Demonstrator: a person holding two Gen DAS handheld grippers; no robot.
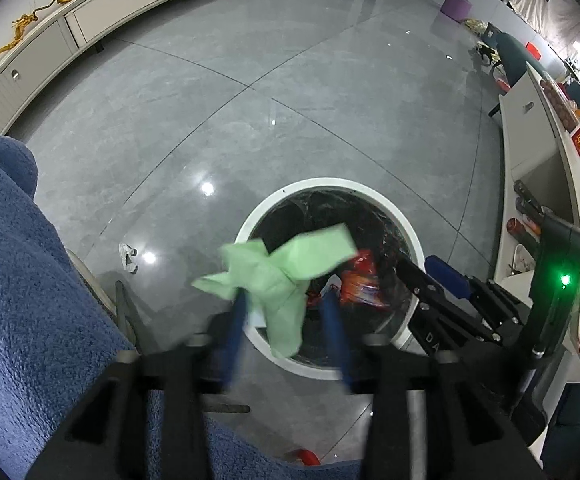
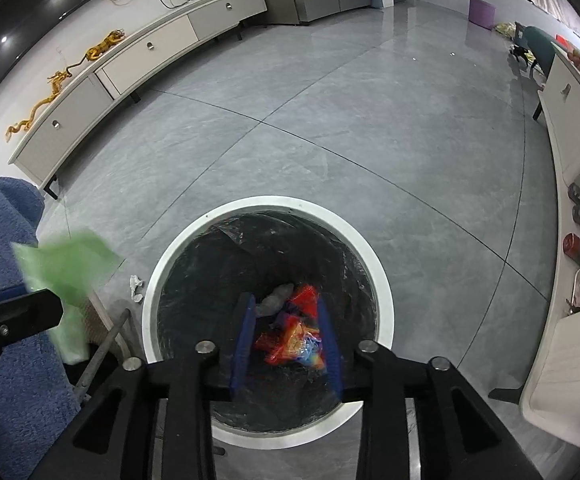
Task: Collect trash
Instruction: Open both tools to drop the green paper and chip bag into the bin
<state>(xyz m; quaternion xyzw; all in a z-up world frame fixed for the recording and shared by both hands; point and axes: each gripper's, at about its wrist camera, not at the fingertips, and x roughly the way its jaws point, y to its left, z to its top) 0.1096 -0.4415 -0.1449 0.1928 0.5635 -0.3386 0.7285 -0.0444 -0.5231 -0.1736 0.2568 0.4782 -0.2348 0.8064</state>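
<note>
A round bin with a white rim [image 1: 406, 232] [image 2: 382, 280] and black liner stands on the grey floor. My left gripper [image 1: 286, 300] hangs over its near edge with its blue fingers apart. A pale green paper napkin [image 1: 282, 276] [image 2: 66, 264] hangs loose between them, against the left finger. My right gripper [image 2: 288, 316] points down into the bin, fingers apart and touching nothing. A red and orange wrapper [image 2: 294, 340] [image 1: 360, 276] shows between them, lower in the bin, beside a grey crumpled scrap [image 2: 276, 300]. The right gripper [image 1: 430, 276] also appears at the bin's right side.
A crumpled white tissue [image 1: 128, 256] [image 2: 136, 288] lies on the floor left of the bin. A blue towel [image 1: 30, 280] [image 2: 6, 240] drapes over a seat at the left. A white table [image 1: 530, 168] with bottles stands right; a long low cabinet [image 2: 150, 52] lines the far wall.
</note>
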